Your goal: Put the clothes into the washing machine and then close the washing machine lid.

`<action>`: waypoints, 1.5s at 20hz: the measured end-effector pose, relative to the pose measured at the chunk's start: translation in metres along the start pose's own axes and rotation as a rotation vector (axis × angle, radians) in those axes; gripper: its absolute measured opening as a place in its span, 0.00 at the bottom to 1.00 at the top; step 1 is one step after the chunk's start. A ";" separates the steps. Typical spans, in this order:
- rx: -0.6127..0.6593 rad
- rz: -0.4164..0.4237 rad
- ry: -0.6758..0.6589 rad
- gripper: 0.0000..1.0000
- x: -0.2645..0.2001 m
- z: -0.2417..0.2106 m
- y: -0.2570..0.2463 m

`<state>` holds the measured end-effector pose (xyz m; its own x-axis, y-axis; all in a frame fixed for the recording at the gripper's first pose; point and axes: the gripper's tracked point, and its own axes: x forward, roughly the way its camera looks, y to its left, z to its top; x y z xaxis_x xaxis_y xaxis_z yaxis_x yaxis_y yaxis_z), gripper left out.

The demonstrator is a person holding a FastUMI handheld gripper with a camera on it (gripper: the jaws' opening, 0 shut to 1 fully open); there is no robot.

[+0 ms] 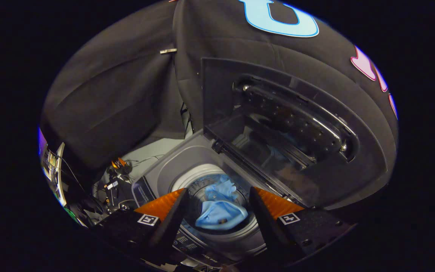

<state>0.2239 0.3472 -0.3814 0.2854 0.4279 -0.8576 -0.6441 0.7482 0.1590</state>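
A grey top-loading washing machine (164, 168) stands below me with its drum mouth showing between my fingers. Light blue clothes (220, 211) lie crumpled inside the drum. The dark glass lid (278, 124) stands raised, hinged along the far side of the opening and leaning back against the booth wall. My gripper (217, 204) hovers above the drum, open, with nothing between its fingers. The left finger (166, 219) and the right finger (266, 219) frame the opening from above.
The control panel (187, 243) runs along the machine's near edge, under the fingers. Cables, small orange clips (118, 164) and other gear lie on the floor left of the machine. Black cloth walls close in behind and to the left.
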 end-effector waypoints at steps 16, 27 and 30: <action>0.100 0.024 -0.714 0.99 -0.097 0.155 -0.028; 0.325 -0.269 -0.753 0.99 -0.098 0.156 -0.146; 0.357 -0.320 -0.727 0.99 -0.092 0.150 -0.162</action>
<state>0.4083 0.2632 -0.2549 0.8756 0.2962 -0.3815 -0.2293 0.9501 0.2115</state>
